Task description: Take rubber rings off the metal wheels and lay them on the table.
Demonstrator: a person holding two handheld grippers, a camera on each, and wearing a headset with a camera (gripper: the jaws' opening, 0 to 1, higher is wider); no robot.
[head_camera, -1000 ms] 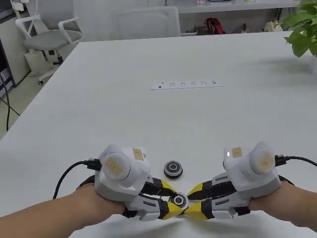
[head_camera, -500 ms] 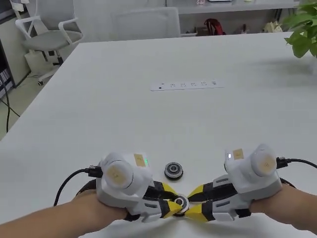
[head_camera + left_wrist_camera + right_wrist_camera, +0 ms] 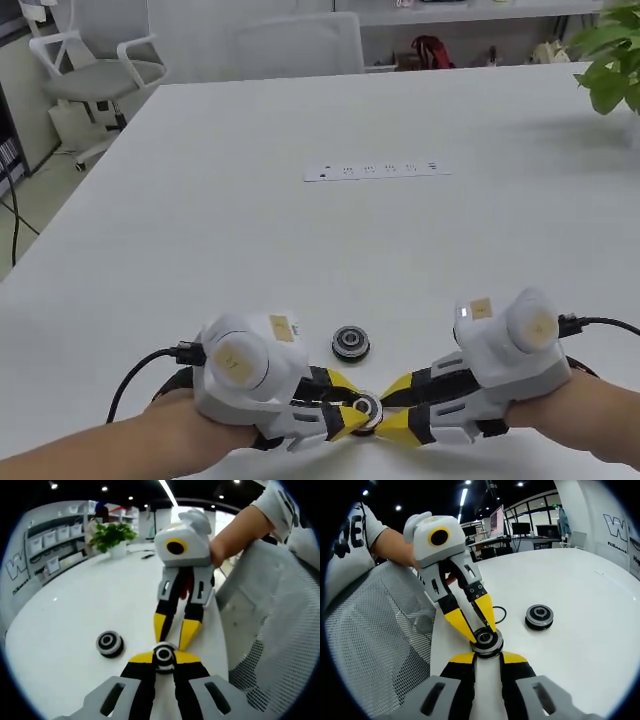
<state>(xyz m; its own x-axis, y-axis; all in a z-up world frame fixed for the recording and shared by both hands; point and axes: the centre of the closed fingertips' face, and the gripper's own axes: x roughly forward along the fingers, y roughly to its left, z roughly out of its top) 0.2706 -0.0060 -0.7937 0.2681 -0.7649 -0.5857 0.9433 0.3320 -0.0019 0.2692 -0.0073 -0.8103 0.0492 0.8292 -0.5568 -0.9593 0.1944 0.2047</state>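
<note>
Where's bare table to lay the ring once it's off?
The widest free stretch is the table between the loose wheel and the power strip. It is also bare left of the left gripper and right of the right gripper. The near edge is crowded: both grippers close on the held wheel, with the loose wheel just beyond.

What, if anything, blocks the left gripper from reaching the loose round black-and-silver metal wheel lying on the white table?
Probably nothing, so yes: the loose wheel lies on bare table beside the left gripper. But its jaws grip a second wheel.
</note>
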